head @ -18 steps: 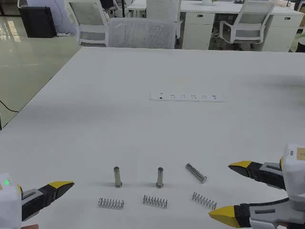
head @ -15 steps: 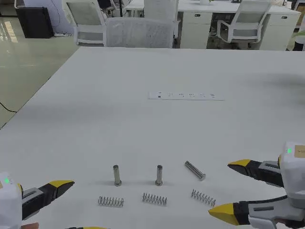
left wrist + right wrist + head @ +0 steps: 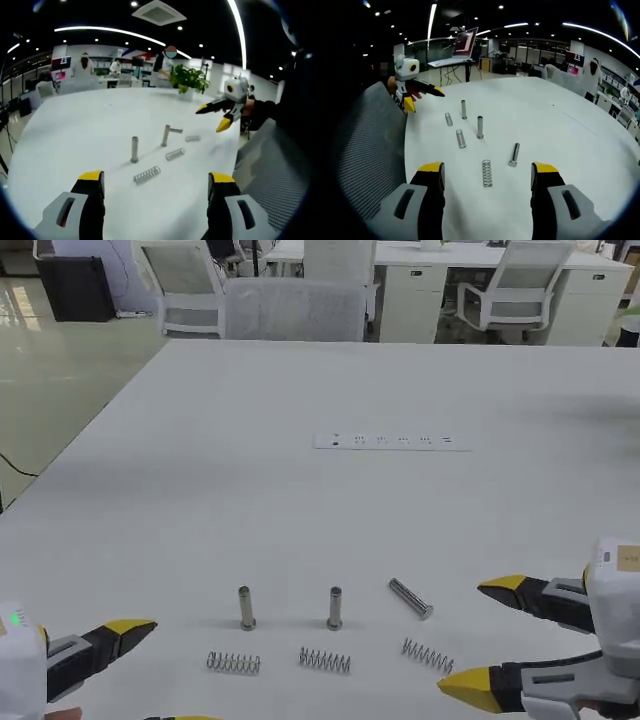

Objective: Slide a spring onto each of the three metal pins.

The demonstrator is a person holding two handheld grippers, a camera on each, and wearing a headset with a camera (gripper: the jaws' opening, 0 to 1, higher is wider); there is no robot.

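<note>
- The left silver metal pin (image 3: pixel 245 608) and the middle silver metal pin (image 3: pixel 335 608) stand upright on the white bench (image 3: pixel 300 500), with the wider foot down and the long axis vertical.
- The right silver metal pin (image 3: pixel 411 600) lies flat. In the head view its long axis goes diagonally, and the wider head is at the nearer, right end.
- In front of each pin lies one spring on its side, apart from the pin: the left coiled wire spring (image 3: pixel 233 663), the middle coiled wire spring (image 3: pixel 325 661) and the right coiled wire spring (image 3: pixel 428 656). The first two lie across, along the near edge, and the third is slanted like the lying pin.
- The left claw (image 3: pixel 156 177) is released, with its yellow-tipped jaws wide apart and nothing between them. It is low at the near left of the row and points towards the pins.
- The right claw (image 3: pixel 460 640) is also released and holds nothing. It is just right of the right spring and points left.
- The head view shows a white power strip (image 3: pixel 391 442) farther back on the bench.
- The left gripper view shows a green potted plant (image 3: pixel 189 78) behind the bench.
- The right gripper view shows a grey mesh chair back (image 3: pixel 370 150) beside the bench.
</note>
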